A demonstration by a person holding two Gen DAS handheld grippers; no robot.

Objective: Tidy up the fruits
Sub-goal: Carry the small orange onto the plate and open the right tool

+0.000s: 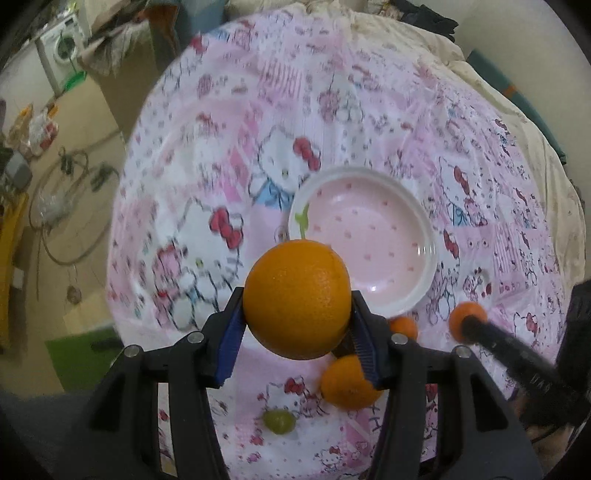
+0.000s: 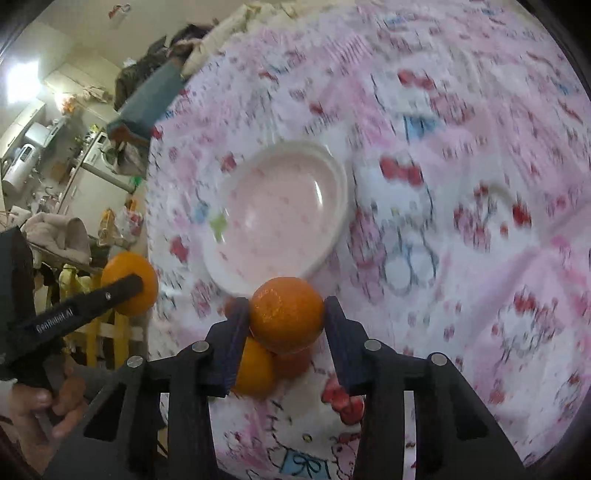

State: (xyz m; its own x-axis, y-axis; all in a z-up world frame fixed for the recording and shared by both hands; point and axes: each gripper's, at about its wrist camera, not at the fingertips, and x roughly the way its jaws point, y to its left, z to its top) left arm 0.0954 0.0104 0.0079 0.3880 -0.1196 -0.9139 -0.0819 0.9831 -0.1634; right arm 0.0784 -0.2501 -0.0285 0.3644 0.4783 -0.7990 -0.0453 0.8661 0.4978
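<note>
A lived-in home: a bed under a pink cartoon-cat bedsheet (image 1: 332,110) with rumpled bedding (image 1: 424,33) at its far end, a front-loading washing machine (image 1: 62,46) against the wall, cables (image 1: 70,166) and bags (image 1: 40,127) strewn on the floor, kitchen appliances (image 2: 22,162) crowding a corner

The large round orange (image 1: 296,299) sits between the fingers of the left claw (image 1: 297,321), above the pink cartoon-print cloth (image 1: 229,155) covering the desk. Just beyond it lies the shallow white-rimmed pink plate (image 1: 424,266). Below the claw rest a smaller orange (image 1: 349,384) and a small green grape (image 1: 279,421). The right claw (image 2: 287,325) holds a small orange tangerine (image 2: 286,314), near the plate's edge.
</note>
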